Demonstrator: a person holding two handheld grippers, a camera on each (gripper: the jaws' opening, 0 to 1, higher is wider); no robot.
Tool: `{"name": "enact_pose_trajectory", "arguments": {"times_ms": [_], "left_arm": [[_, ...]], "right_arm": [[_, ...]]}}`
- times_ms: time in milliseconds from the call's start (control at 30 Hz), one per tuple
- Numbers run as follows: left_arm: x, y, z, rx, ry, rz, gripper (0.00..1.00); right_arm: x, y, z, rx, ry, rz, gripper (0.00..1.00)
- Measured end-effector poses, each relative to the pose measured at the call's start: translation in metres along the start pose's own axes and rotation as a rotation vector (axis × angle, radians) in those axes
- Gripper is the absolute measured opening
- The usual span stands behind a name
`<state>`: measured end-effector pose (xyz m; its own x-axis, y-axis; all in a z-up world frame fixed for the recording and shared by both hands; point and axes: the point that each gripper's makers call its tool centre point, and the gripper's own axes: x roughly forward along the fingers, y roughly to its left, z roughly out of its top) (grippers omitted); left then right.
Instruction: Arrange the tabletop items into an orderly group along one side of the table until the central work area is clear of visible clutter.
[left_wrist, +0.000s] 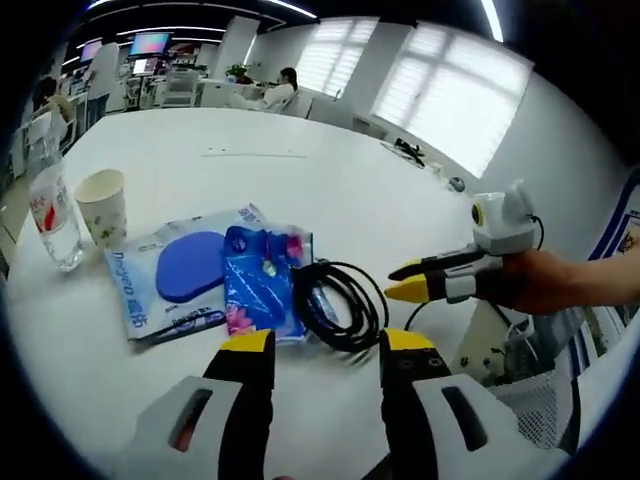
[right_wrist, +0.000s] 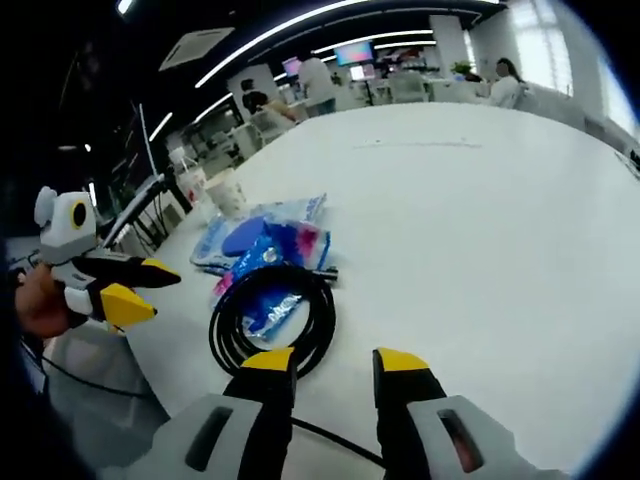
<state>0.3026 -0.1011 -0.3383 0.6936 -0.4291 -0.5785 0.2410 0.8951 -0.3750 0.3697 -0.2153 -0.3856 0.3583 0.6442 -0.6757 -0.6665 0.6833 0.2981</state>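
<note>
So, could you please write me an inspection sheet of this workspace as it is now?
Surface: white table, far part bare.
Job's things: bottle and paper cup upright, side by side; blue-disc pack flat, tissue pack overlapping its edge.
Clutter: small dark things at the far edge, too small to tell.
Grippers: left claw open, empty, near the coil; right claw open, empty, just before the coil.
Cables: black coil lying partly on the tissue pack.
Surroundings: office desks, screens, seated person, bright windows.
</note>
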Motion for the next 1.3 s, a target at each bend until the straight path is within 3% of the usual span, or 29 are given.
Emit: {"name": "enact_pose_trajectory", "arguments": {"times_ms": [200,533,767,1067,1233,1300], "left_arm": [[0.015,-0.005,0.003,0.004,0.016,-0.002,0.40],[0.035,0.004,0.006,-0.024,0.038,0.014,0.35],[0.048,0.012,0.003,-0.036,0.076,0.045,0.32],[0.057,0.008,-0.001,-0.009,0.142,0.073,0.26],[0.064,0.013,-0.012,-0.005,0.188,0.081,0.18],[0.061,0.014,-0.014,-0.028,0.194,0.112,0.11]], "right_arm": [[0.003,0.004,0.003,0.008,-0.006,0.026,0.29],[0.010,0.006,0.005,0.032,0.000,0.049,0.27],[0.023,0.008,0.010,0.070,0.004,0.056,0.23],[0.033,0.015,0.007,0.081,0.032,0.045,0.22],[0.036,0.012,0.001,0.068,0.069,0.008,0.18],[0.037,0.010,0.000,0.063,0.077,0.008,0.09]]}}
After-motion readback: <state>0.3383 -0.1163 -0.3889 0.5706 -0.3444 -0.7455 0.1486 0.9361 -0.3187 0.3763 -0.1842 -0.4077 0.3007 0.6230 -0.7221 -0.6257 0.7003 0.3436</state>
